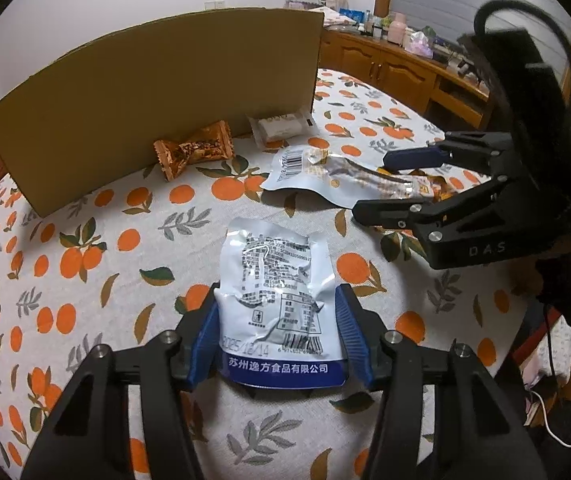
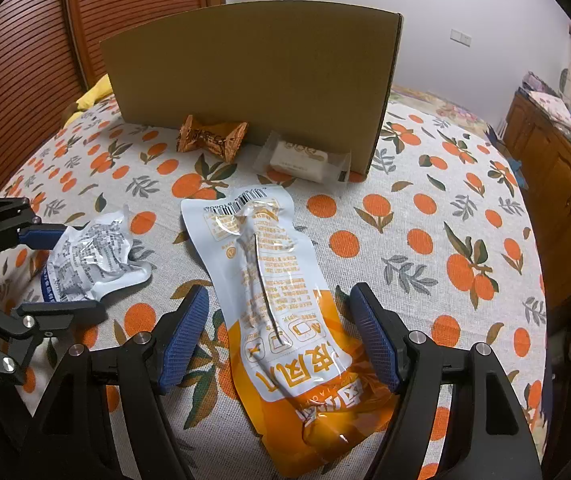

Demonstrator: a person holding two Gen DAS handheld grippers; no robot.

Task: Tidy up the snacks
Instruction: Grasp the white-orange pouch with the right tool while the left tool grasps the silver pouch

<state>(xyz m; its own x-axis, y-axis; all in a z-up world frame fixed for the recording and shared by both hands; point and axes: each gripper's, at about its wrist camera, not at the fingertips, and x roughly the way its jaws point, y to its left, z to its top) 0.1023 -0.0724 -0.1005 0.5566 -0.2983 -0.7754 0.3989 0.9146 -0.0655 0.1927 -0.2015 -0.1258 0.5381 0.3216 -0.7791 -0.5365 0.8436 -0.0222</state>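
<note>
Pick-up step: the left gripper (image 1: 277, 332) pinches the white pouch (image 1: 275, 280) at lower centre. The right gripper (image 2: 281, 336) straddles the orange pouch (image 2: 281, 312), wide, pads clear. Next: lift toward the cardboard box (image 2: 253, 68), upper centre.

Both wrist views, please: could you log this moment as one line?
left gripper: fingers touching crinkled silver-white foil packet | right gripper: open astride long orange-white pouch | cardboard box: behind

light: dim warm indoor, even | shadows: soft, faint | glare: on foil packet (image 1: 273, 280) | blur: slight | edges: strong fisheye bend, black vignette corners
</note>
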